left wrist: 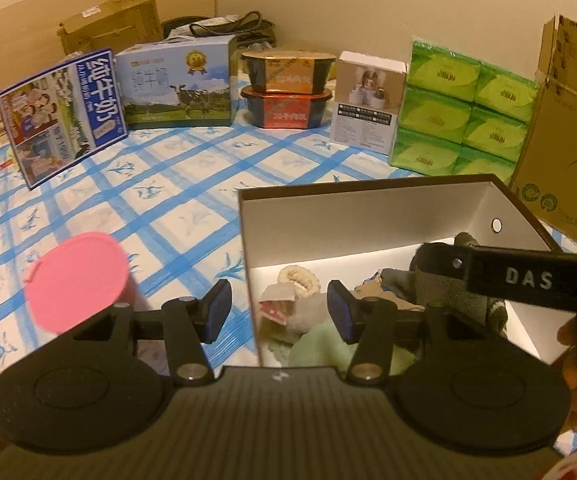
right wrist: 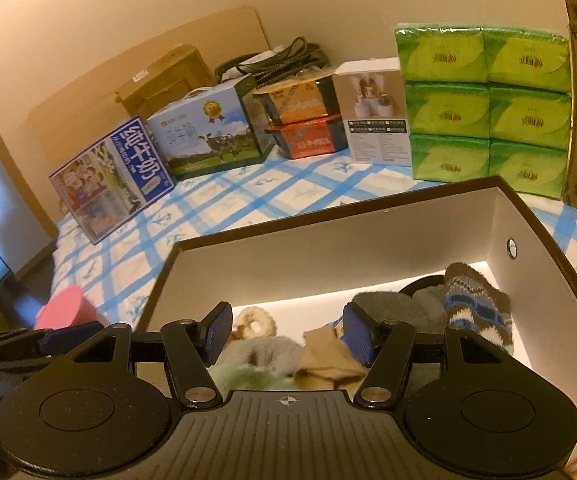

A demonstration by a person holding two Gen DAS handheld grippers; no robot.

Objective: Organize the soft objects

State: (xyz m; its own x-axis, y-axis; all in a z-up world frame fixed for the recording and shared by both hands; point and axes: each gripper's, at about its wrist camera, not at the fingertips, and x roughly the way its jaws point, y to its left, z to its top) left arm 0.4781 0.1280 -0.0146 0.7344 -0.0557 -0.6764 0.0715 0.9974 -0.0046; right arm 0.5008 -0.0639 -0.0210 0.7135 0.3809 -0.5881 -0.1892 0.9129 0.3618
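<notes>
Socks [right wrist: 328, 360] in box [right wrist: 328, 256], below right gripper [right wrist: 284, 336]

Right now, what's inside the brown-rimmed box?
Inside the box: striped knit sock, grey fuzzy sock, tan sock, cream scrunchie, pale green cloth. The near end is hidden behind the right claw.

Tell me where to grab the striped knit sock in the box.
Take the striped knit sock at its raised upper end, coming from above. It is draped high over the grey pile near the box's right wall, so that end stands clear for the jaws.
</notes>
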